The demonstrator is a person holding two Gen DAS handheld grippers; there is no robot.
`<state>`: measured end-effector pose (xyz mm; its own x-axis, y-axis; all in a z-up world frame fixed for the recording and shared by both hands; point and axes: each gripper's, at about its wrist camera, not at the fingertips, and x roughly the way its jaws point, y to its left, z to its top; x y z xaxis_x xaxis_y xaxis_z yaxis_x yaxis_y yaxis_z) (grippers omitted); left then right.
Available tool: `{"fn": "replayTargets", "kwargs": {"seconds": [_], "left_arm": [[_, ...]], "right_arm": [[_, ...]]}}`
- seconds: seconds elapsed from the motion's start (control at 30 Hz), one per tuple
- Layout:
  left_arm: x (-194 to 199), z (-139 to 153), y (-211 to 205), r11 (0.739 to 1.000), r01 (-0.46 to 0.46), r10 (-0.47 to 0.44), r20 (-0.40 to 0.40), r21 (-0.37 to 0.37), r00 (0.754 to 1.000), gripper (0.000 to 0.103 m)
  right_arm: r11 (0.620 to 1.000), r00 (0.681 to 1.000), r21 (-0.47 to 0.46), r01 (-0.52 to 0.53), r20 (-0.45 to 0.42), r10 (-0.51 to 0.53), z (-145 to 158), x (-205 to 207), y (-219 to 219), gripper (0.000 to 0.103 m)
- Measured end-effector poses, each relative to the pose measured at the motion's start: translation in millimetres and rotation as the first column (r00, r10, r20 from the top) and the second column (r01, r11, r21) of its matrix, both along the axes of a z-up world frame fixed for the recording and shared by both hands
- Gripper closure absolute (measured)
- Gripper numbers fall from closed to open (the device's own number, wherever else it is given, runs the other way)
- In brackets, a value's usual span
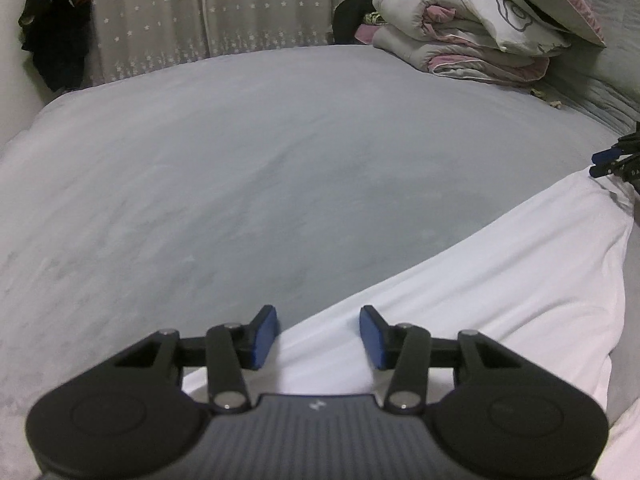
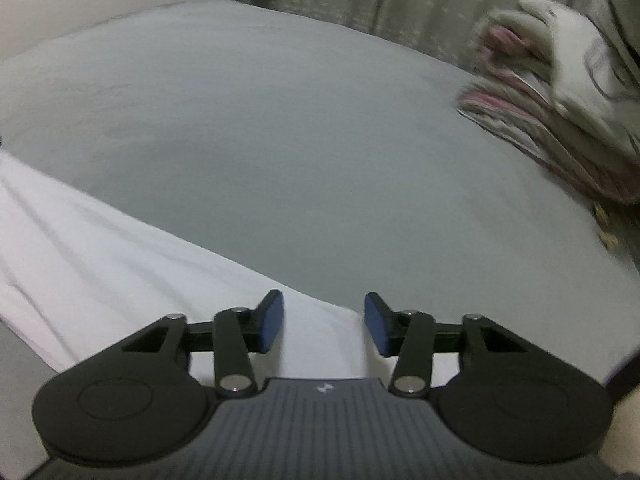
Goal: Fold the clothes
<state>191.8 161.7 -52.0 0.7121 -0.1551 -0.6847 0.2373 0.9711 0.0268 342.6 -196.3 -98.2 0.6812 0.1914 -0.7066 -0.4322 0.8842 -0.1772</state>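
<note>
Nearest, along the bed's near edge, lies a white garment (image 1: 460, 280), spread in a long band with soft creases. The left tool (image 1: 318, 336) hangs over one end of it with its blue pads spread and nothing between them; the right tool (image 2: 324, 322) hangs over the other end, likewise spread and empty. Its tip also shows at the right rim of the left wrist view.

Whether this band is a fold already laid or cloth waiting for one, the pictures do not settle. For any fold here, I judge it would pay to pinch both ends at matching points on the far hem, keep the cloth taut between the two tools, and move them together so the edge lands straight and no crease is trapped.

Beyond the garment the grey bed sheet (image 1: 280, 152) runs smooth toward the far edge. At the far right corner sits a stack of folded quilts and pillows (image 1: 480, 28), blurred in the right wrist view. Behind the bed hang star-dotted curtains (image 1: 160, 8), with dark clothing (image 1: 56, 24) hanging at the far left.
</note>
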Motion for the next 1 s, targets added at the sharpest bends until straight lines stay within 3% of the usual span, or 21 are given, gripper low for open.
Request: {"fn": "replayTargets", "kwargs": {"seconds": [0.13,0.2,0.23,0.27,0.33,0.37,0.53,0.83,0.9,0.97,1.0], "left_arm": [[1,-1,0,1.0,0.021,-0.021,-0.001,-0.002,1.0,0.065],[1,-2,-1,1.0,0.017,-0.017,-0.005,-0.018,1.0,0.074],[1,-3,-1,1.0,0.014,-0.015,-0.008,-0.027,1.0,0.088],[-1,-5,-2,0.999,0.004,-0.004,-0.007,-0.046,1.0,0.099],[-8,-8,-11,1.0,-0.013,0.014,0.03,-0.013,0.999,0.101],[-11,-7,-15,1.0,-0.022,0.021,0.05,0.006,0.999,0.102],[-11,0,-14,0.993,-0.12,0.12,0.15,-0.011,0.981,0.102],[-3,-14,-21,0.989,-0.14,0.131,0.147,0.056,0.98,0.098],[-4,-10,-23,0.987,-0.146,0.136,0.145,0.066,0.98,0.091],[-5,-3,-23,0.985,-0.16,0.149,0.153,0.063,0.977,0.072],[-7,1,-23,0.985,-0.164,0.154,0.164,0.049,0.974,0.071]], "right_arm": [[1.0,0.999,0.015,-0.026,-0.023,0.026,-5,1,8,0.059],[1.0,0.999,-0.006,-0.027,-0.023,0.027,-9,5,15,0.059],[1.0,0.999,-0.007,-0.022,-0.025,0.022,-12,7,16,0.063],[1.0,0.999,0.0,-0.016,-0.029,0.016,-14,9,18,0.068],[0.999,0.999,0.037,-0.005,-0.04,0.006,-13,8,19,0.102],[1.0,1.0,0.022,0.001,-0.027,0.0,-11,6,21,0.102],[0.999,0.999,-0.015,0.037,0.023,-0.037,-13,6,24,0.103],[0.993,0.99,-0.045,0.11,0.095,-0.105,-22,18,25,0.101],[0.991,0.987,-0.011,0.132,0.097,-0.13,-19,19,20,0.1],[0.985,0.98,0.017,0.173,0.098,-0.174,-9,18,10,0.099],[0.98,0.975,0.028,0.197,0.104,-0.199,-3,18,3,0.093]]}}
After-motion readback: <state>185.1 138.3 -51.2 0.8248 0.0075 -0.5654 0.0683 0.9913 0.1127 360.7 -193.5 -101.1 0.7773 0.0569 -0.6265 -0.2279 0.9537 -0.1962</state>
